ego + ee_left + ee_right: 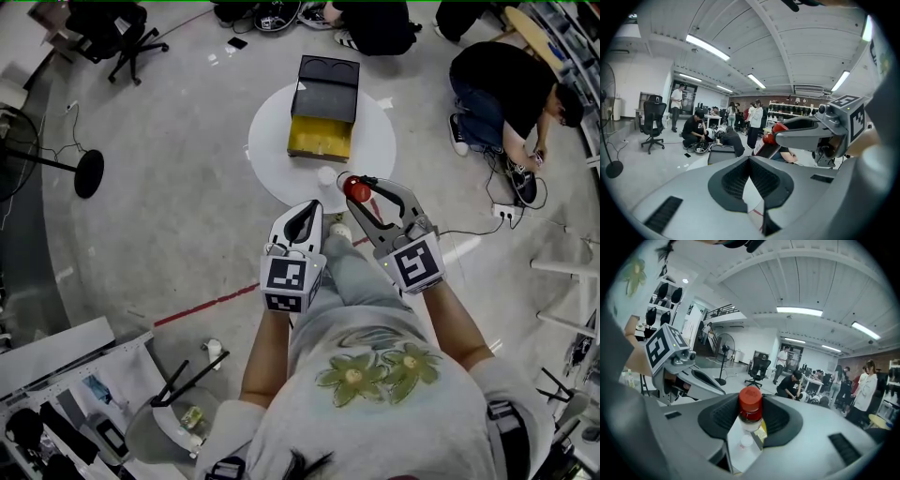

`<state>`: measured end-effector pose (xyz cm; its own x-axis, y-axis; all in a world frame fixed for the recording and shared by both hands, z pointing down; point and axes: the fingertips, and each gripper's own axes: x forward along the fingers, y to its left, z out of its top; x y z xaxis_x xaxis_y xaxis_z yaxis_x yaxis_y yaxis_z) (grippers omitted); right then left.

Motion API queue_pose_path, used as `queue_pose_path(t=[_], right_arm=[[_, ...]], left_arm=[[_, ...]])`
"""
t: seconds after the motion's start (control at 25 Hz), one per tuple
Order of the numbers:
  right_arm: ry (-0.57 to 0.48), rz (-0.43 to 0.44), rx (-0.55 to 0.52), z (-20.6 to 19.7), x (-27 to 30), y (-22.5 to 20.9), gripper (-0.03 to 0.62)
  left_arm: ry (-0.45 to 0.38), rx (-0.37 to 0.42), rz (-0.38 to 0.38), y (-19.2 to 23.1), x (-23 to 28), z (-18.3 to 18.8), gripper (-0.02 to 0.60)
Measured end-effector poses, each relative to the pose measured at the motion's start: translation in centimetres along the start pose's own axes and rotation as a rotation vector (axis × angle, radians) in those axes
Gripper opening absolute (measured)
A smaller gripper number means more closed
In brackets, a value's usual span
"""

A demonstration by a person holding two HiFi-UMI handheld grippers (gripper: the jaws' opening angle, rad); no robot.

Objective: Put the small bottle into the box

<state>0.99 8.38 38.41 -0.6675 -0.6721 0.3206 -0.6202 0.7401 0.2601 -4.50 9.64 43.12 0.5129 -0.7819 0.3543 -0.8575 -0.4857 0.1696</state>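
Observation:
A small clear bottle with a red cap [356, 188] is clamped between the jaws of my right gripper [362, 187], just over the near edge of the white round table [272, 155]. In the right gripper view the bottle [750, 411] stands upright between the pads, at my right gripper [750, 404]. The box [323, 112], black with a yellow inside [320, 139], sits on the table beyond the bottle. My left gripper [312, 208] hangs beside the right one, jaws together and empty; in its own view the left gripper [750, 161] shows nothing between its pads.
A small white bottle [325, 175] stands on the table in front of the box. A person [506, 89] crouches on the floor at the upper right by a power strip [507, 214]. An office chair [117, 37] and a fan stand [89, 173] stand to the left. A cluttered bench [75, 394] fills the lower left.

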Motion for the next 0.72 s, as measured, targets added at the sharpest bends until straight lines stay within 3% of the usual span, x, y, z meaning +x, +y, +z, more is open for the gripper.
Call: queue_pose_path(t=[0.72], right_arm=[[-0.038, 0.032, -0.007, 1.4, 6.9, -8.0, 0.152]], left_arm=[[0.030, 0.007, 0.089, 6.0, 5.6, 3.6, 0.003]])
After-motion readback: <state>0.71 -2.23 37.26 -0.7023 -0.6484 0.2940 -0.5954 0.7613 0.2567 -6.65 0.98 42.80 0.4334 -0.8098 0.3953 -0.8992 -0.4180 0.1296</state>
